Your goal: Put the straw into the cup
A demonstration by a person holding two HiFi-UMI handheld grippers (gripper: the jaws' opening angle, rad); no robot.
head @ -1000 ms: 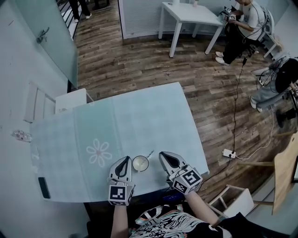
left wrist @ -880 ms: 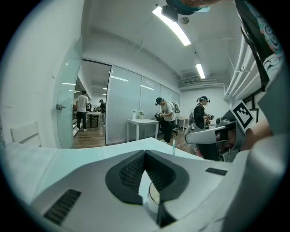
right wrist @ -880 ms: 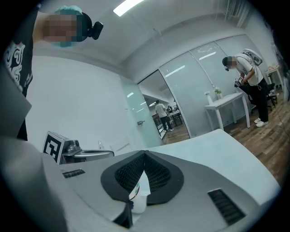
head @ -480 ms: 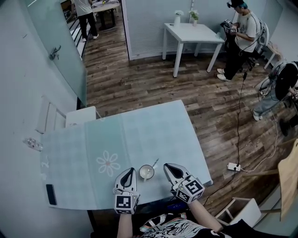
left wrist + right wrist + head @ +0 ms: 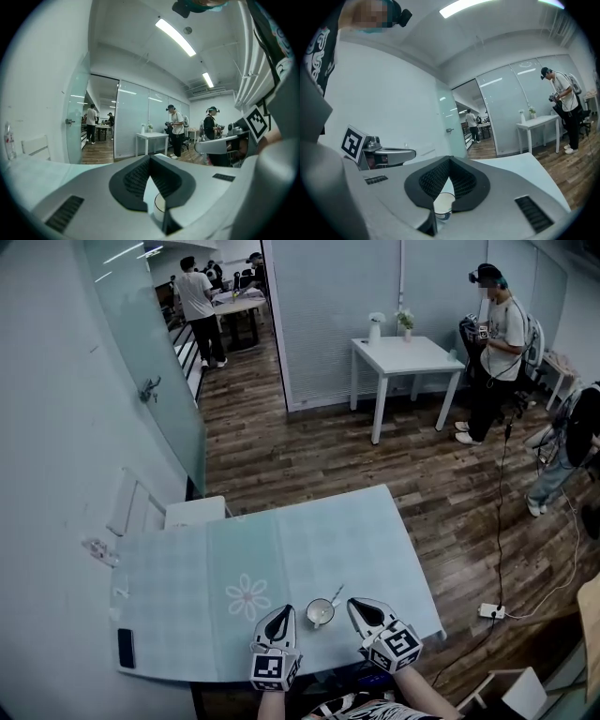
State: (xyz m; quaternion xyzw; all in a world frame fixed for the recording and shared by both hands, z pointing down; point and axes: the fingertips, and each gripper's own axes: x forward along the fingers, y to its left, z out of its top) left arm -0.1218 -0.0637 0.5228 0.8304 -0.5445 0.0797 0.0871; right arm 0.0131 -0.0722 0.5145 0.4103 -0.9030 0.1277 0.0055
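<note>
- Far left of the table point(image 5: 319, 521): dark phone point(image 5: 126, 649) near the front edge, well apart from the work. No likely part in any mishap.
- Left gripper point(image 5: 279, 617): clenched, tips met, nothing gripped, just left of the cup. Risk here: knocking the light cup over or sliding it off the near edge while trying to steady it. Needs opening first, since shut jaws can only push.
- Cup point(image 5: 320, 612): upright, close to the table's front edge, between the two grippers. Pale inside, seemingly empty; no straw in it yet. Task judged barely begun.
- Straw point(image 5: 336, 593): thin, pale, lying on the table just beyond the cup and to its right, angled away. Touching the rim or merely beside it: cannot tell, too small. Likely trouble: rolling away at first contact, slipping or bending in the pads, or being pinched flat against the tabletop and missed altogether. Later, possibly tipping the cup when lowered in, if pressed against the wall rather than dropped through the mouth.
- Right gripper point(image 5: 362, 607): also clenched and empty, tips met, just right of the cup and near the straw. Better placed for the pick-up. Risk of sweeping straw or cup aside if brought in shut.
</note>
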